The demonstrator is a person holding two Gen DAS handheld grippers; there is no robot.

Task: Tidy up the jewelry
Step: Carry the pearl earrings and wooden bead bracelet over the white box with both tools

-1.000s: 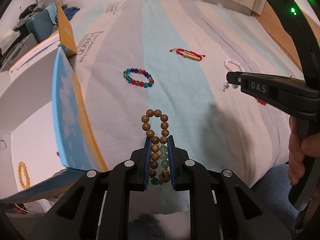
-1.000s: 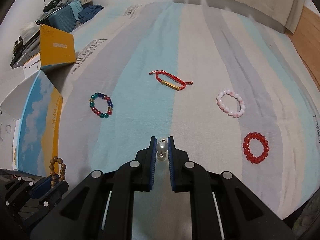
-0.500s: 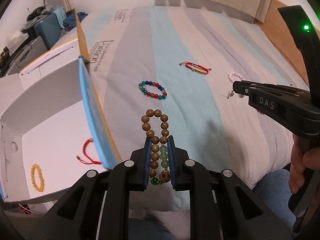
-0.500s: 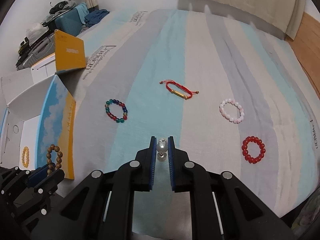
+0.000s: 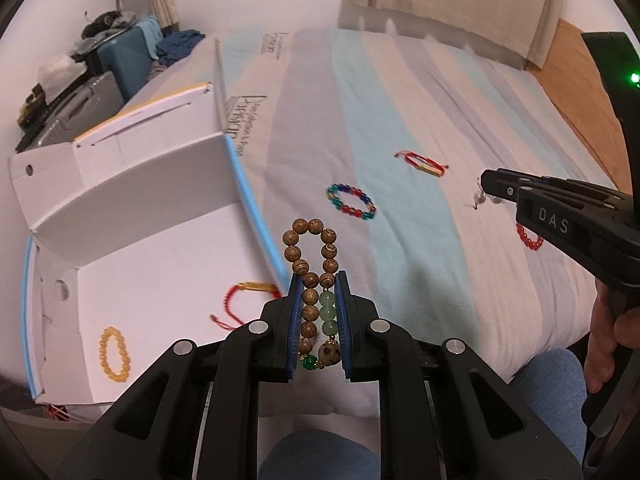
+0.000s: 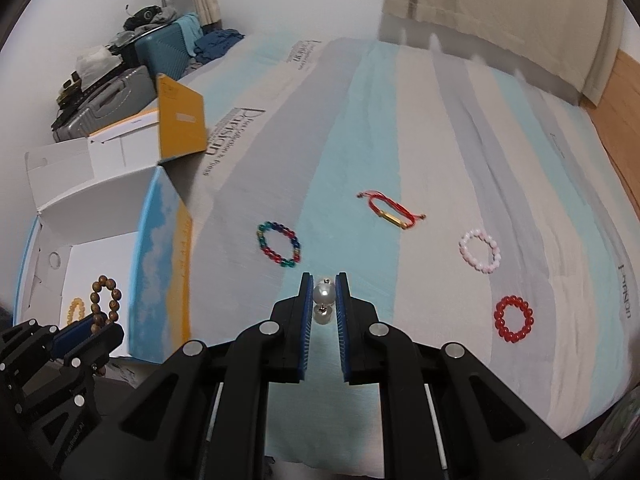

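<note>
Your left gripper [image 5: 318,280] pinches 1 wooden bead bracelet [image 5: 310,254] above the open white box's [image 5: 160,264] blue edge. Your right gripper [image 6: 324,280] pinches 1 pearl earring [image 6: 323,293]. The box holds 2 pieces: 1 yellow bracelet [image 5: 113,354] and 1 red cord bracelet [image 5: 244,296]. On the striped bedsheet [image 6: 420,128] lie 4 more: multicolour bracelet [image 6: 279,244], red cord bracelet with gold bar [image 6: 390,210], pink bracelet [image 6: 480,250], red bead bracelet [image 6: 513,319]. 2 suitcases [image 6: 120,92] stand behind the box.
</note>
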